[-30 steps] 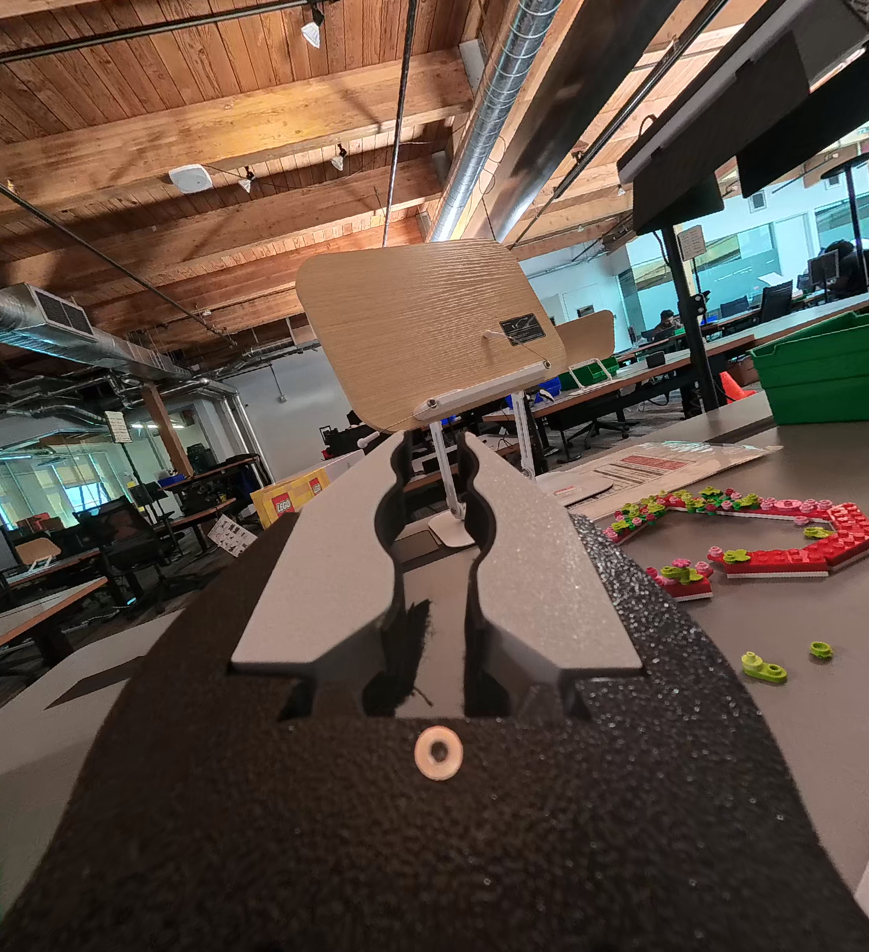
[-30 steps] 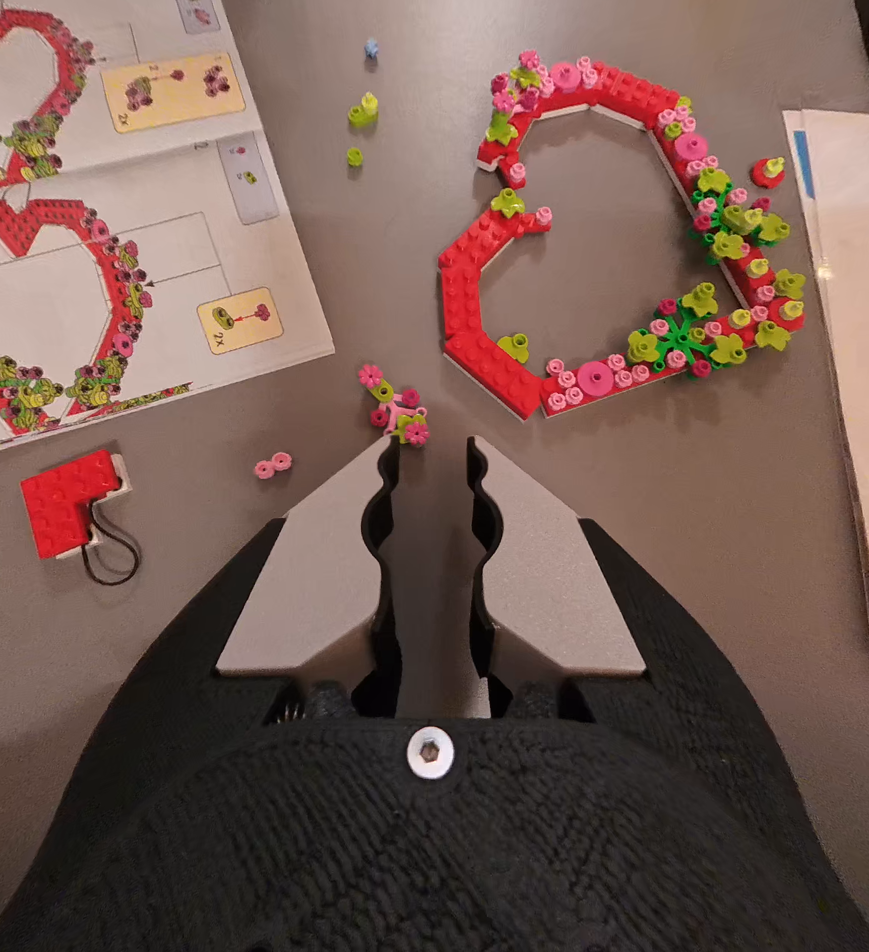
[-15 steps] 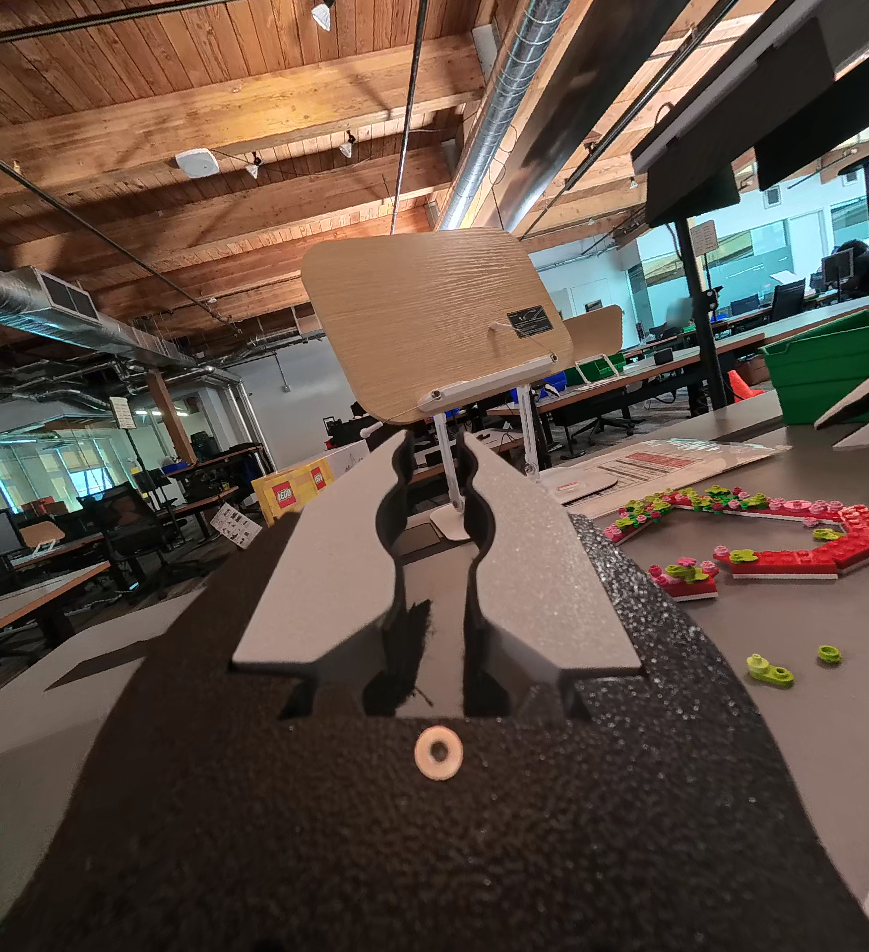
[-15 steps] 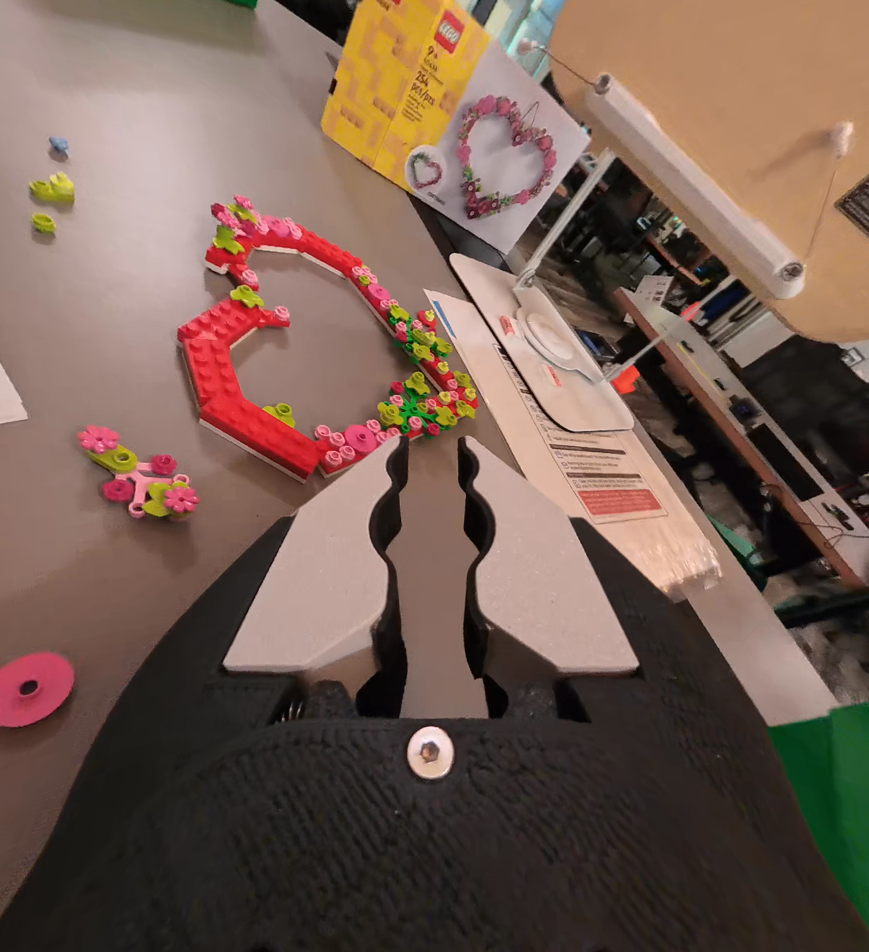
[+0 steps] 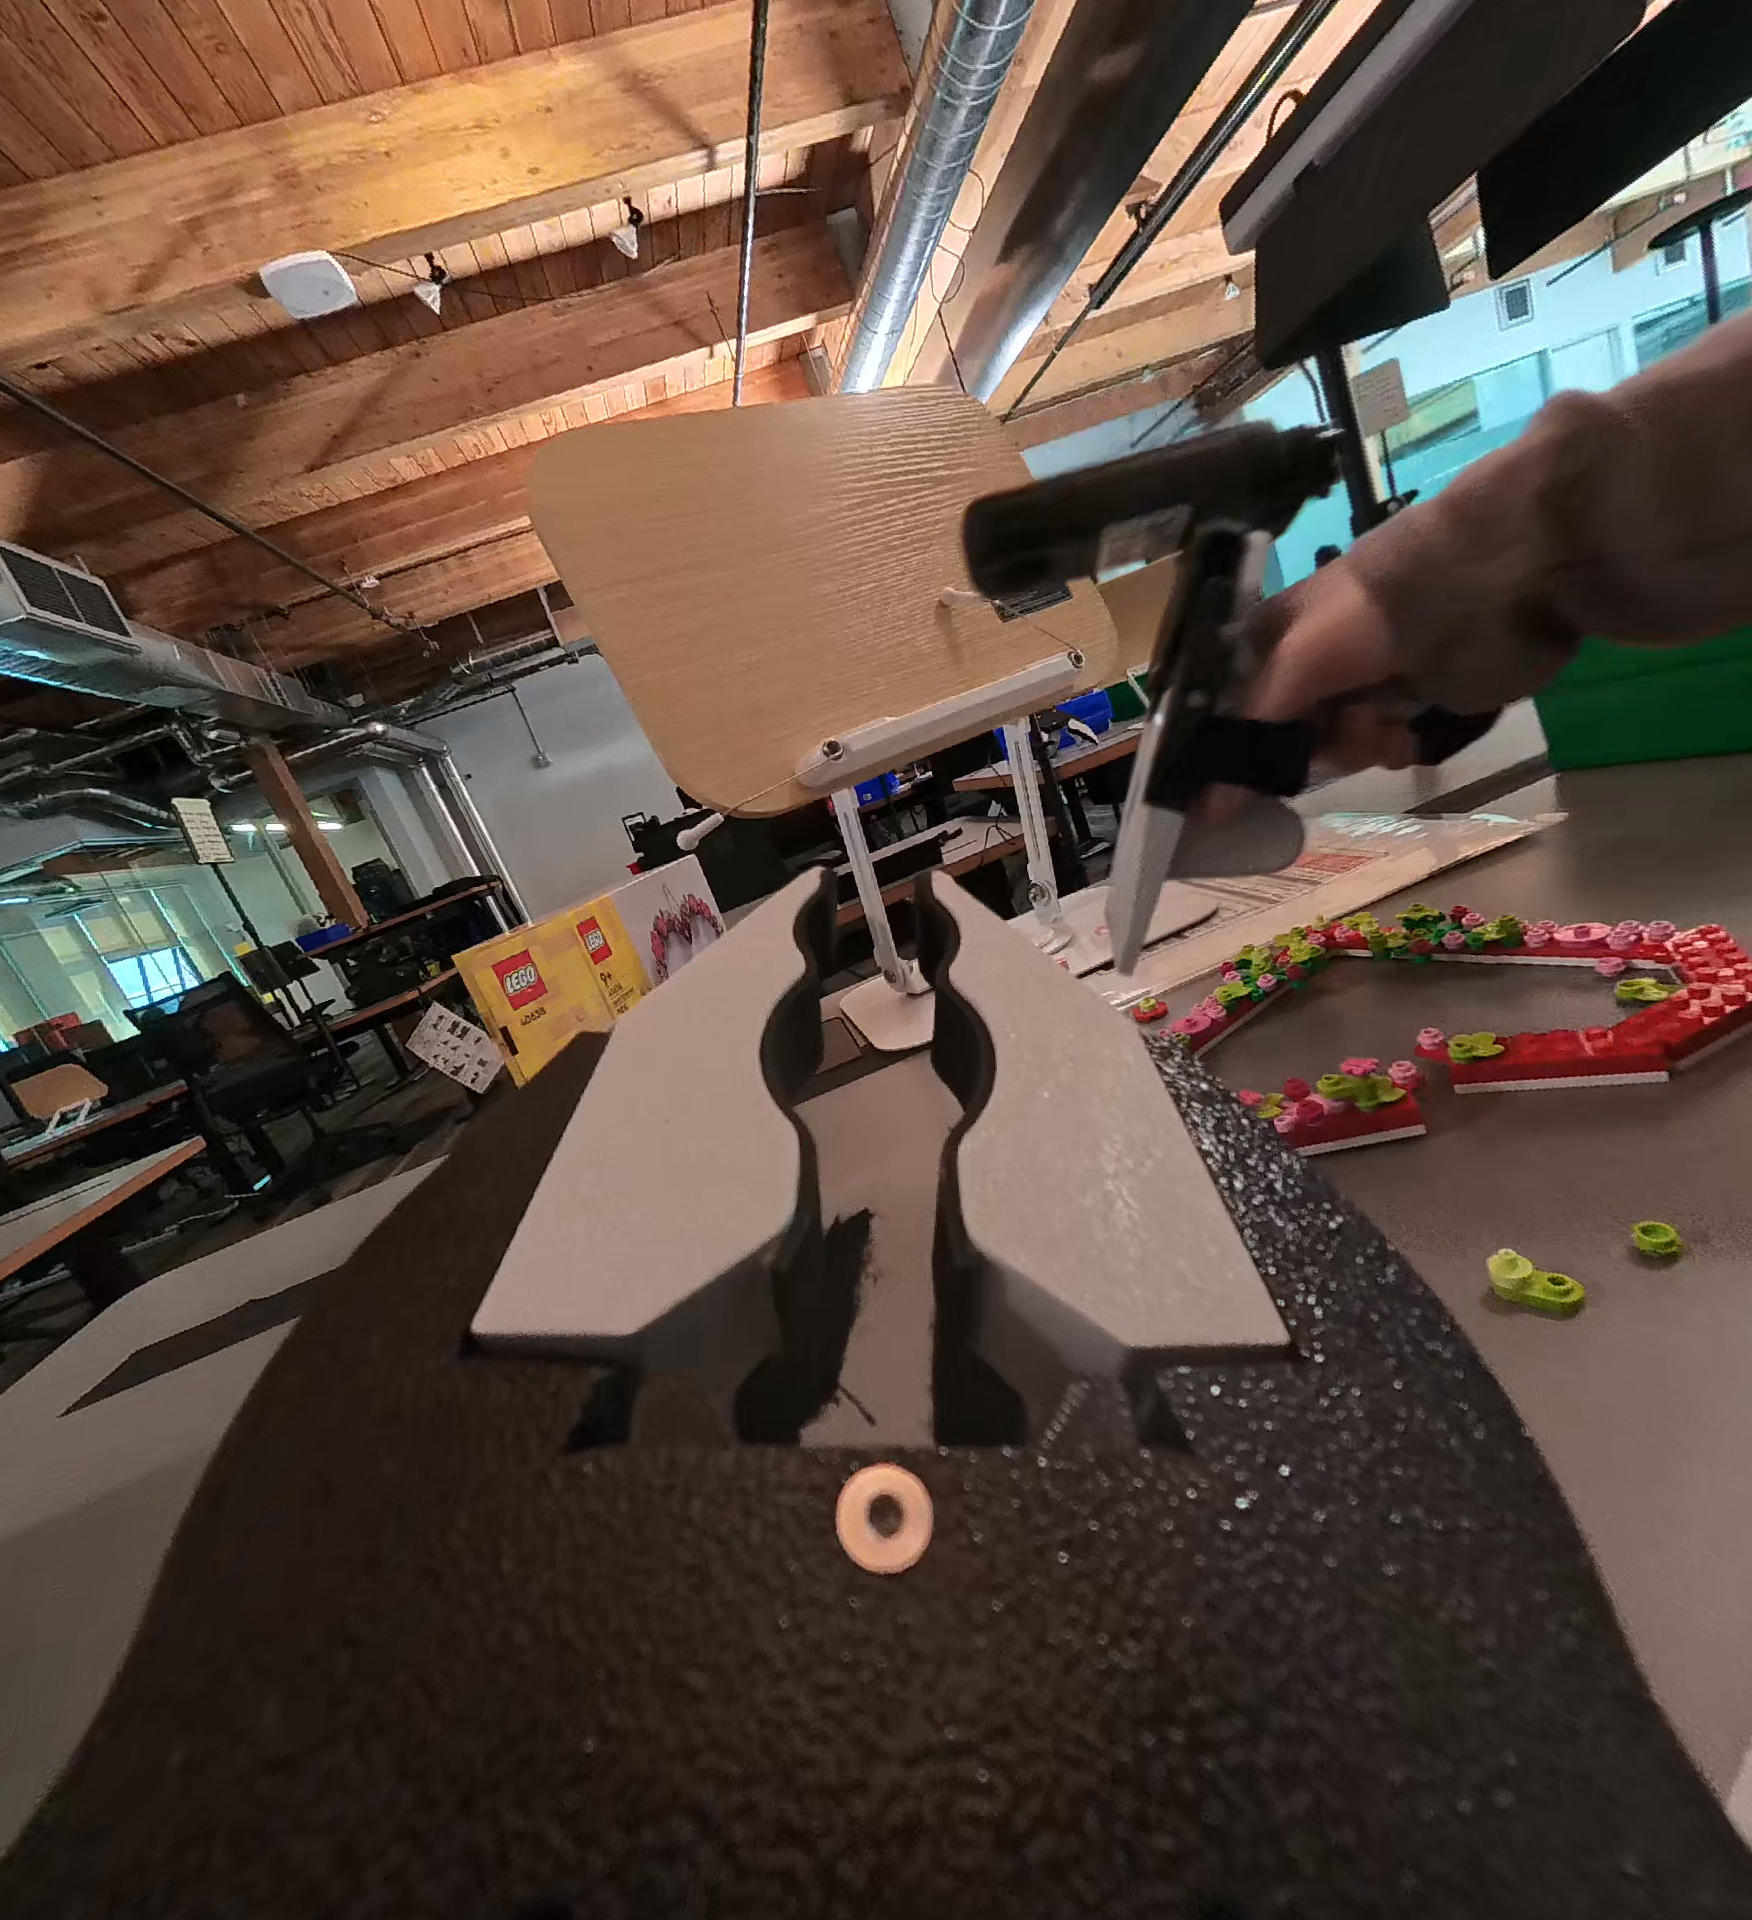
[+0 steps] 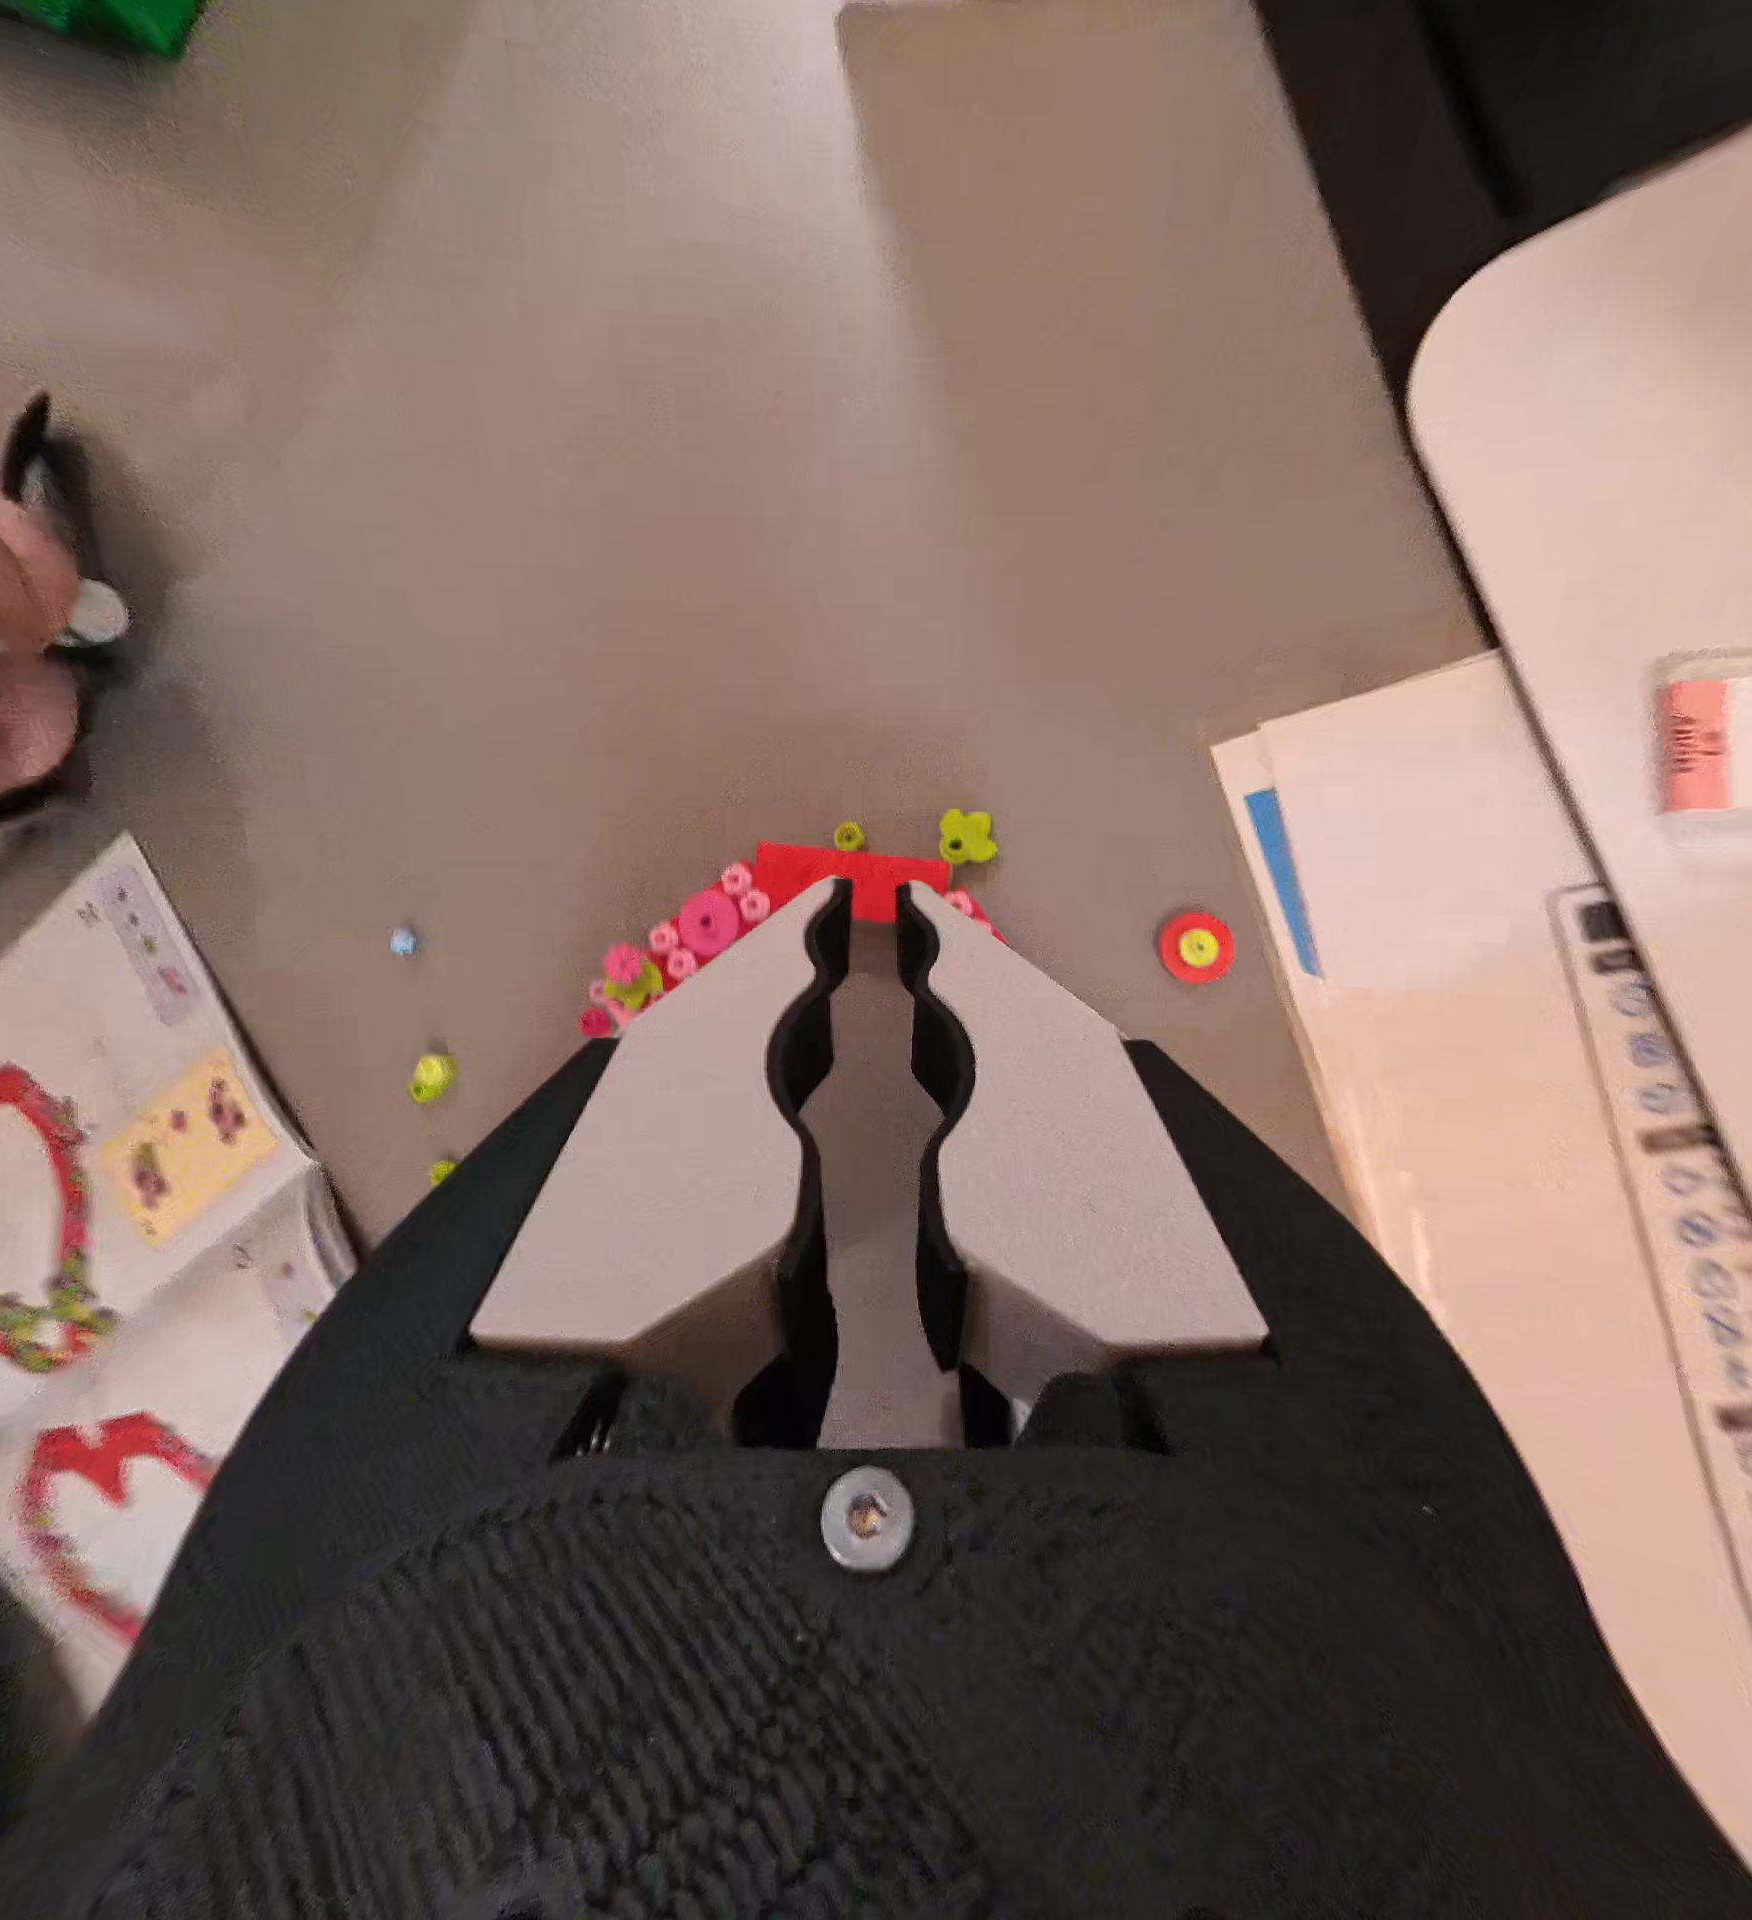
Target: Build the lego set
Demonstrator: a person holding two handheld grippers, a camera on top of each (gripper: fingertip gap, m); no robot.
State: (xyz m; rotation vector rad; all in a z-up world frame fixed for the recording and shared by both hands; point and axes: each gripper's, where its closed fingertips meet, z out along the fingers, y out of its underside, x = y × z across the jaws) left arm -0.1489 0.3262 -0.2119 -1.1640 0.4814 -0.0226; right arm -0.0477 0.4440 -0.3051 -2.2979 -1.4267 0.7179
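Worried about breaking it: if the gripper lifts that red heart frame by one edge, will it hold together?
The red heart frame is thin and open-centred, so it will probably sag or separate at a joint. One red segment already lies apart. Its small flower studs may pop off.

One unfinished red brick heart frame; beside it, two loose lime-green studs, one yellow cardboard box, two grey-fingered tools.
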